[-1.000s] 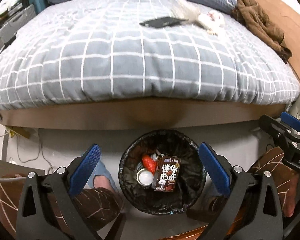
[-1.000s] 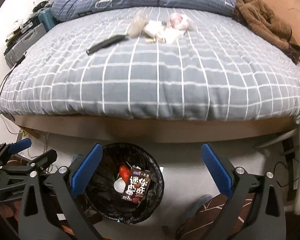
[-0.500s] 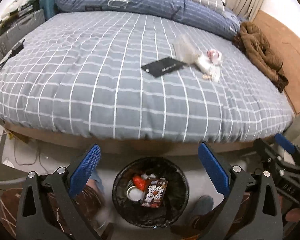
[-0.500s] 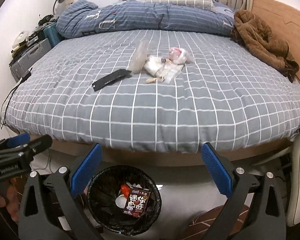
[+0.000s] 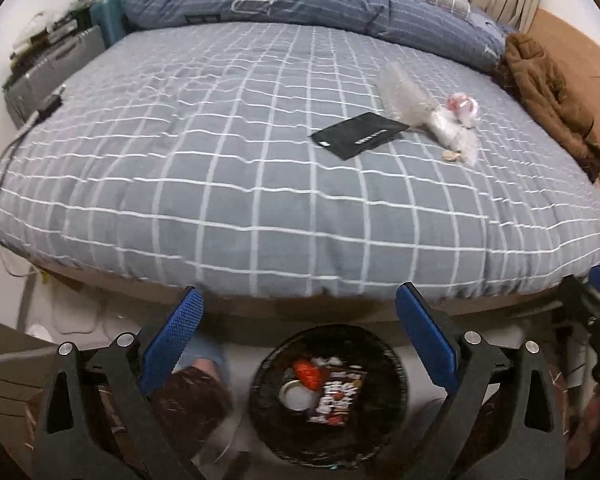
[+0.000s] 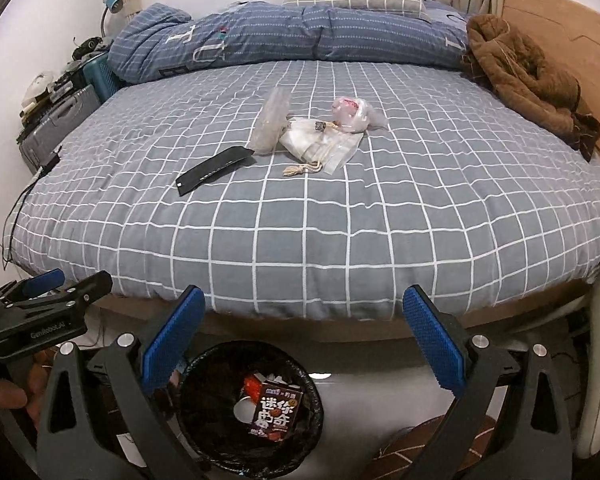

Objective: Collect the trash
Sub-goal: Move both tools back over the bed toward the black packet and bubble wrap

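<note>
Both tongs spread wide, empty: left tongs (image 5: pixel 300 340), right tongs (image 6: pixel 304 332) hover above bin (image 6: pixel 204 420) at bed foot. Remaining trash, plastic wrappers (image 6: pixel 320 140) and black packet (image 6: pixel 214 170), lies mid-bed (image 6: pixel 340 240), awaiting pickup.

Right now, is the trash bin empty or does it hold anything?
Not empty: the trash bin holds a dark snack box, a red wrapper and something white.

Left gripper (image 5: pixel 298 344): blue pads spread wide at lower frame, nothing between them.
Trash bin (image 5: pixel 396 364): black-lined, bottom centre, on the floor just below the bed edge.
Inside the bin: dark snack box (image 5: pixel 336 400), red wrapper (image 5: pixel 307 374), white round lid (image 5: pixel 296 396).
Bed (image 5: pixel 240 184): grey checked cover fills mid frame.
On the bed, upper right: black flat packet (image 5: pixel 358 135), clear plastic bags (image 5: pixel 404 96) just beside it.
Far right: brown garment (image 5: pixel 548 92).
</note>
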A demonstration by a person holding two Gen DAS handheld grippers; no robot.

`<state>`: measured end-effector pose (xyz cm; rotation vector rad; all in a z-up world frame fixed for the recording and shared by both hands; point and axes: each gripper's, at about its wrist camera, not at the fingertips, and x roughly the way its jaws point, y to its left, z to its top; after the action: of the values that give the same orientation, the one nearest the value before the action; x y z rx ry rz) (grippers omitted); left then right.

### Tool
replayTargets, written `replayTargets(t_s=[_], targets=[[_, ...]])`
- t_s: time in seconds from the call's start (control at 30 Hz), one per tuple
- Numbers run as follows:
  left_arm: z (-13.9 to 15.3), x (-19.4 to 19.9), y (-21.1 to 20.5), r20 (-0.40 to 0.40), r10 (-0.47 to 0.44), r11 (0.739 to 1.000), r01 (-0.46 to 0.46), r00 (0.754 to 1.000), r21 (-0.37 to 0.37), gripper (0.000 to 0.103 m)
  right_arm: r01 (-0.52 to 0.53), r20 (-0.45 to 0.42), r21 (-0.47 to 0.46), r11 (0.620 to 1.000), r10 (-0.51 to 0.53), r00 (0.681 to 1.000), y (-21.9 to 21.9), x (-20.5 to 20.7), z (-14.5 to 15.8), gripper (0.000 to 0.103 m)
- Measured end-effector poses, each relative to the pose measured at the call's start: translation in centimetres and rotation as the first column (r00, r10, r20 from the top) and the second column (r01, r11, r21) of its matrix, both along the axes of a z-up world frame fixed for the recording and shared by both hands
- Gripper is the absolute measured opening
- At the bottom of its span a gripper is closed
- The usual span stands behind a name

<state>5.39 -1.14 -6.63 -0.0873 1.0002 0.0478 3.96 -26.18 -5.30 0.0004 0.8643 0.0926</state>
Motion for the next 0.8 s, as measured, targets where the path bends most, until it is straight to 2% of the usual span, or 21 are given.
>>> replayTargets(t_s=[0.1,0.23,0.43,0.8], targets=[[0.8,-1.0,1.4,0.014,0.022,0.999,-0.023,1.000,0.035,0.095,-0.014,0.008,-0.002,1.000,0.014,1.000,0.3,-0.6,0.1,0.095],[2.8,-1.6,3.0,0.058,0.028,0.992,-0.035,0.998,0.123,0.095,-0.024,0.022,0.003,1.000,0.023,0.999,0.5,-0.9,0.7,0.095],[6.2,-1.2,4.2,0.110,0.031,0.992,-0.044,0.994,0.121,0.095,-0.028,0.044,0.010,1.000,0.028,0.999,0.8,-1.0,2.0,0.095],[10.5,1.8,1.9,0.169,-0.029,0.996,0.015,0.985,0.084,0.095,-0.030,0.090,-0.004,1.000,0.031,0.995,0.9,1.2,5.0,0.095]])
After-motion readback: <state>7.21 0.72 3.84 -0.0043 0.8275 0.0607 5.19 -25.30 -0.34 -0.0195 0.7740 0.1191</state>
